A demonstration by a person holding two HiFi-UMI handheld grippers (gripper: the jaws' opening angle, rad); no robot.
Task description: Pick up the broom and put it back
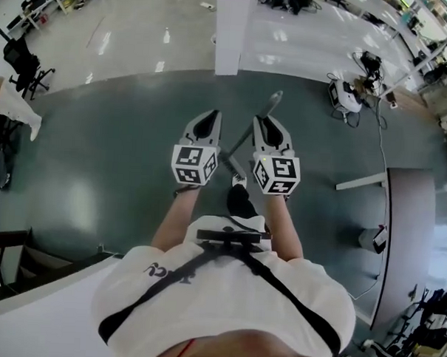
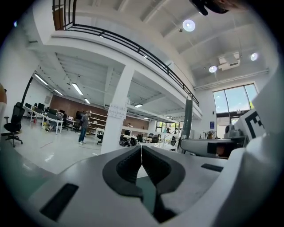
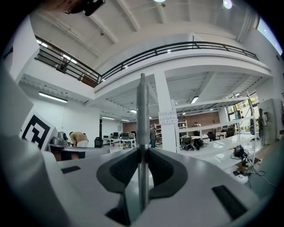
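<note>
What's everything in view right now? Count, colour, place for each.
Round metal broom handle: one, grey, between the right tongs' jaws.
Square pillar: one, white, straight ahead where the dark floor ends.
Wheeled office chair: one, black, far left.
Round-ended table: one, grey, right side.
Small device with cables: one, white with black leads, on the floor ahead right.
Standing person: one, grey top, by distant desks.
Left tongs: one, white with dark pads, shut, empty.
Right tongs: one, white with dark pads, shut on the handle.
</note>
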